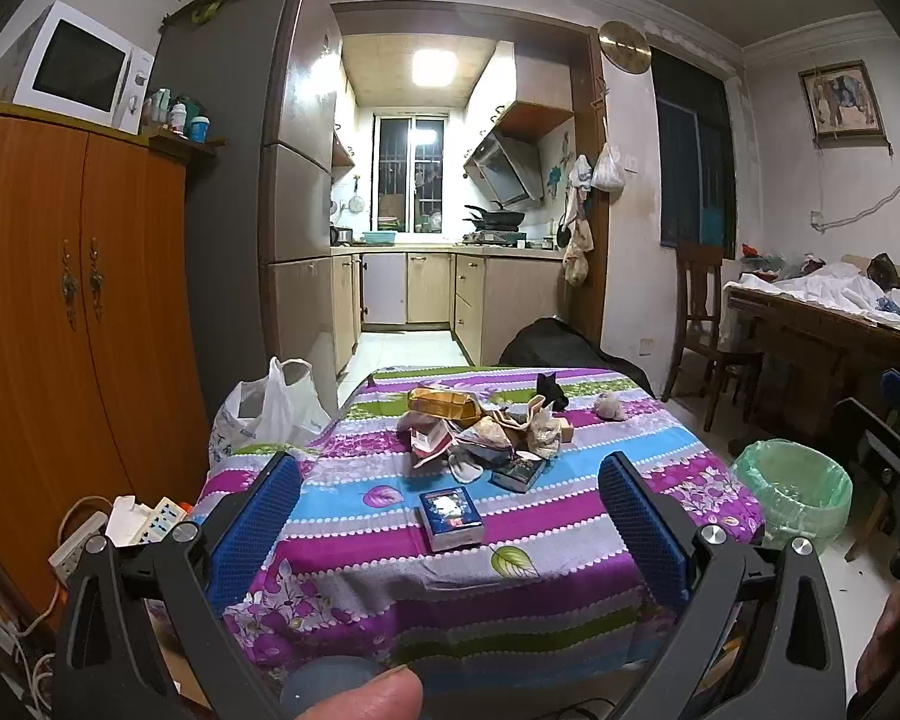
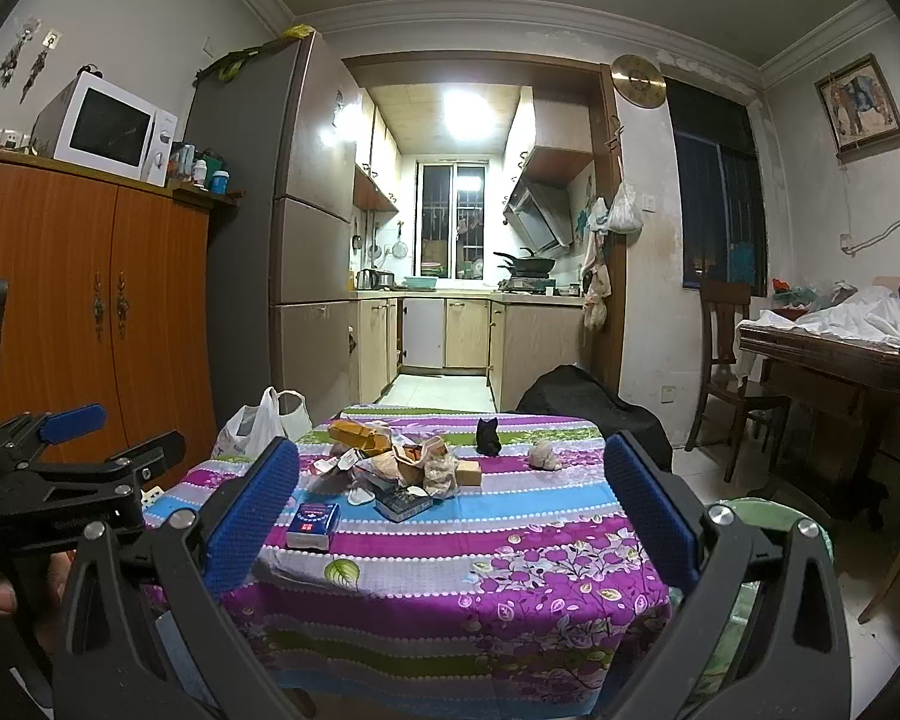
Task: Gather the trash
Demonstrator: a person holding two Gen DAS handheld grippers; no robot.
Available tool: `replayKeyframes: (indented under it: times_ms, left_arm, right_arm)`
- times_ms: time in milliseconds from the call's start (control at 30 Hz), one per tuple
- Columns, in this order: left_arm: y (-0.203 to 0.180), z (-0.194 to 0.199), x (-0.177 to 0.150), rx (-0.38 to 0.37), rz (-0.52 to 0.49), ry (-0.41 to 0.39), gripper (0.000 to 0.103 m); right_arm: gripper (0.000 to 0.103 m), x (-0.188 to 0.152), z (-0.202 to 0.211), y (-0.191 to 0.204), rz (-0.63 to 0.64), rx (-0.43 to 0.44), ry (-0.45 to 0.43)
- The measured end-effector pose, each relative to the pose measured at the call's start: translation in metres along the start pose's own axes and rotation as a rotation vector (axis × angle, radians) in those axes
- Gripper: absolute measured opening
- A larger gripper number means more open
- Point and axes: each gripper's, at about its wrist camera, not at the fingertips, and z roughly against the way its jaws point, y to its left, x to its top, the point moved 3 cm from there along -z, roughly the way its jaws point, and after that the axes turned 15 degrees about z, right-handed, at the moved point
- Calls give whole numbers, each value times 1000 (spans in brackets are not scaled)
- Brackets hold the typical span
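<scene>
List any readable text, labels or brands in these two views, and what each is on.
None can be read with confidence.
Blue box nearest on the table: printed front, too blurred.
Dark box behind it: print too small.
White plastic bag left of the table: blue print, illegible.
Microwave: no legible brand.
Wall clock: no numerals legible.
Left tongs' clamp body in the right wrist view: embossed lettering, blurred.

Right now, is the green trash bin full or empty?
Nearly empty. The left wrist view looks down into the bin: its green bag lining shows almost to the bottom, with only a few small bits there.
</scene>
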Motion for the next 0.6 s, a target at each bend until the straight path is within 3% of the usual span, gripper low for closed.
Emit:
replayKeyframes:
  times_ms: [600]
  left_arm:
    - [3,-3,-1,5,-10,7,99]
  right_arm:
    - [98,-3,-2,3,5,5,12]
